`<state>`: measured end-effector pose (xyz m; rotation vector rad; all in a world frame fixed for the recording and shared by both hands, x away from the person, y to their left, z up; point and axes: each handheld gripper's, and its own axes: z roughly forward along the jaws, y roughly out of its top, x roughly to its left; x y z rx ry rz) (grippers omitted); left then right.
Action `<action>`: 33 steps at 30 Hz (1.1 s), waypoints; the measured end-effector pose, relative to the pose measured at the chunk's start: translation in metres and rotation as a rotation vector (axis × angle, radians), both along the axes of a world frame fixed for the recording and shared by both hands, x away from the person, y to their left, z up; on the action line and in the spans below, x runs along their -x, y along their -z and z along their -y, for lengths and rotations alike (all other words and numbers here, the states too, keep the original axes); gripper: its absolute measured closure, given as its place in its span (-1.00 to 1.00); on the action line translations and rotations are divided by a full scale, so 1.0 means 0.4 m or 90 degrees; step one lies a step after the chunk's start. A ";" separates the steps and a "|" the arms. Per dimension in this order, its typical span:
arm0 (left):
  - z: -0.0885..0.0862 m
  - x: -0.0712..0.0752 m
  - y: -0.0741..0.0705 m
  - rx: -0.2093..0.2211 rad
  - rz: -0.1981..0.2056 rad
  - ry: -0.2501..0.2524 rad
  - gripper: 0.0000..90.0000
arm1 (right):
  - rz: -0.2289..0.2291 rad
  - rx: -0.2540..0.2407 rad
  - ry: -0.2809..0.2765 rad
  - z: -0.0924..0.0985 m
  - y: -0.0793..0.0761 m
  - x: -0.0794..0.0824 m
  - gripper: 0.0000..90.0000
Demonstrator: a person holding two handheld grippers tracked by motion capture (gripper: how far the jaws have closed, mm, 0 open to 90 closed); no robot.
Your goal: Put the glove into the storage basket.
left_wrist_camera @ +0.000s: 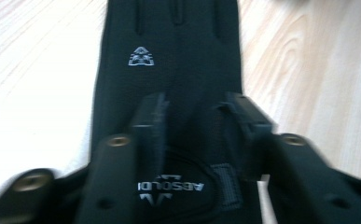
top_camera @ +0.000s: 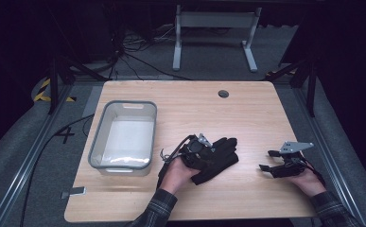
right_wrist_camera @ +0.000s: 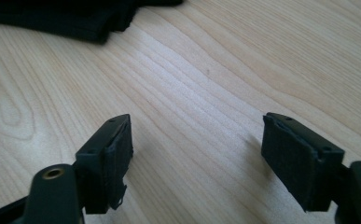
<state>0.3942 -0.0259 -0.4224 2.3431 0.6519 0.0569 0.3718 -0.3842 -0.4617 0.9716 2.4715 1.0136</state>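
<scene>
While the left gripper (top_camera: 208, 152) sits on a black glove (top_camera: 218, 158) near table (top_camera: 247, 113) centre, its jaws stand partly apart w/ glove fabric between them; whether they actually pinch it cannot be told. In left gripper view the glove (left_wrist_camera: 169, 60) lies flat, fingers pointing away, white logo visible. Right gripper (top_camera: 269, 161) rests low over bare wood at right, well apart from glove, jaws wide apart, holding nothing. Grey bin (top_camera: 124, 135) stands at table left.
</scene>
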 end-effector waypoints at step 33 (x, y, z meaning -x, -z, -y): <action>0.074 -0.064 0.085 -0.066 0.008 0.041 -0.89 | 0.018 -0.013 -0.006 -0.001 0.014 -0.001 -0.69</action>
